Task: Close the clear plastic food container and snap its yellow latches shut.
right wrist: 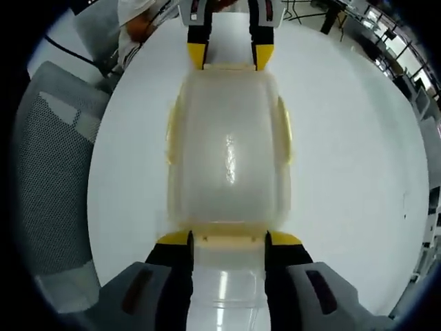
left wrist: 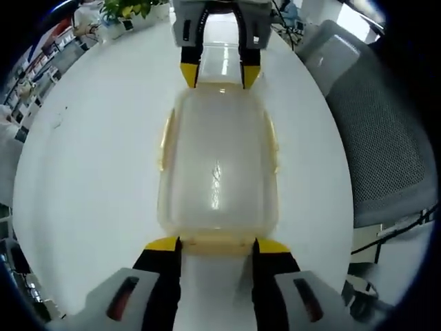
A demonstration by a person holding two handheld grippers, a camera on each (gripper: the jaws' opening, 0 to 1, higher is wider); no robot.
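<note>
A clear plastic container [left wrist: 219,165] [right wrist: 229,152] lies lengthwise on the white table [left wrist: 89,172] [right wrist: 344,152] with its lid on top. Pale yellow latches [left wrist: 165,141] [right wrist: 284,134] run along its long sides. My left gripper [left wrist: 217,245] stands open at one short end, its yellow-tipped jaws flanking the end latch [left wrist: 217,243]. My right gripper [right wrist: 229,239] stands open at the opposite end, jaws either side of that end latch [right wrist: 231,241]. Each gripper appears across the container in the other's view: the right gripper [left wrist: 220,72] and the left gripper [right wrist: 231,56].
A grey mesh chair [left wrist: 375,138] [right wrist: 48,172] stands close to the table's edge on one side. A potted plant [left wrist: 131,8] sits at the far edge. Shelves and desks [right wrist: 406,48] lie beyond the table.
</note>
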